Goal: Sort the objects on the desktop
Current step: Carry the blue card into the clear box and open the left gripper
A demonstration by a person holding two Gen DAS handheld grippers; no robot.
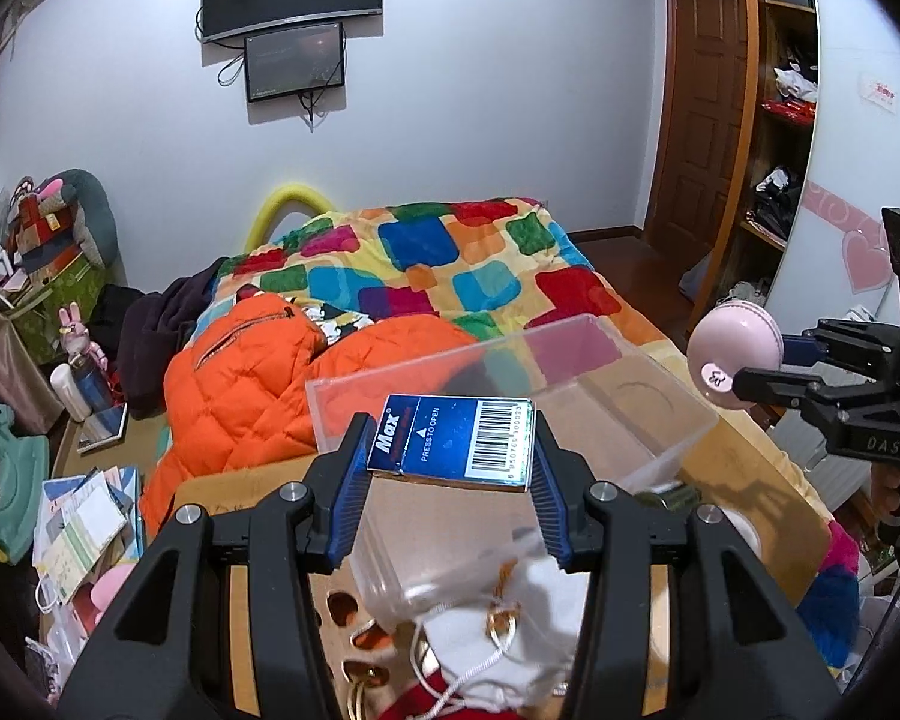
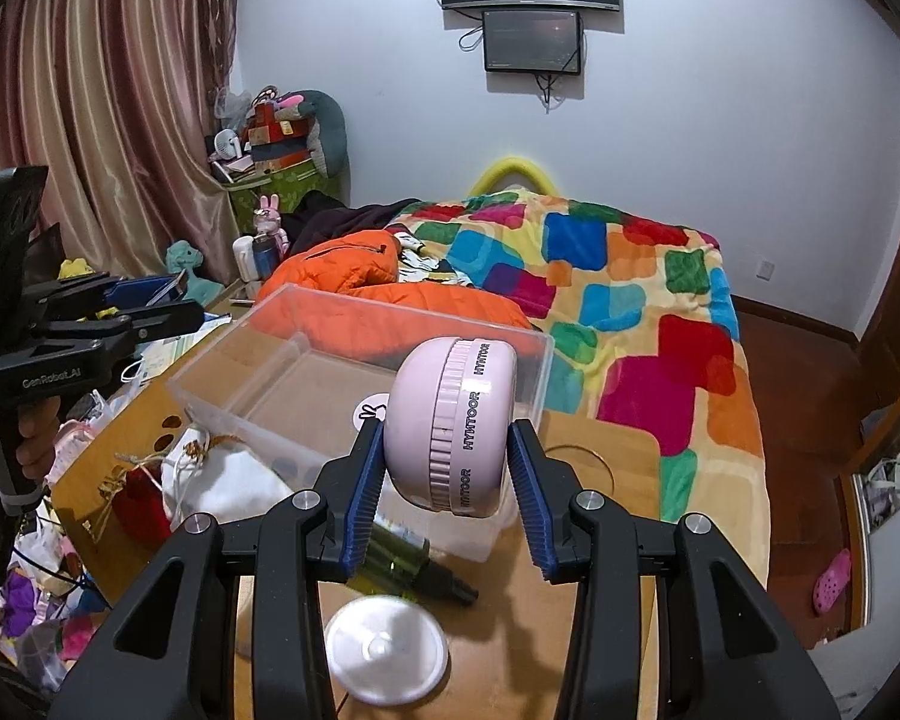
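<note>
My left gripper (image 1: pixel 450 468) is shut on a blue "Max" box (image 1: pixel 453 441) with a barcode, held in the air over the near edge of the clear plastic bin (image 1: pixel 660 414). My right gripper (image 2: pixel 447 480) is shut on a round pink device (image 2: pixel 450 426) labelled HYUTOOR, held above the near side of the same bin (image 2: pixel 222 384). In the left wrist view the right gripper (image 1: pixel 768 372) shows at the right with the pink device (image 1: pixel 729 363). In the right wrist view the left gripper (image 2: pixel 150 306) shows at the left edge.
On the wooden table (image 2: pixel 600 468) lie a white drawstring pouch (image 2: pixel 234 480), a red pouch (image 2: pixel 141 507), a dark green bottle (image 2: pixel 402 564) and a white round lid (image 2: pixel 387 651). A bed with a colourful blanket (image 2: pixel 630 300) and orange jacket (image 1: pixel 240 390) lies beyond.
</note>
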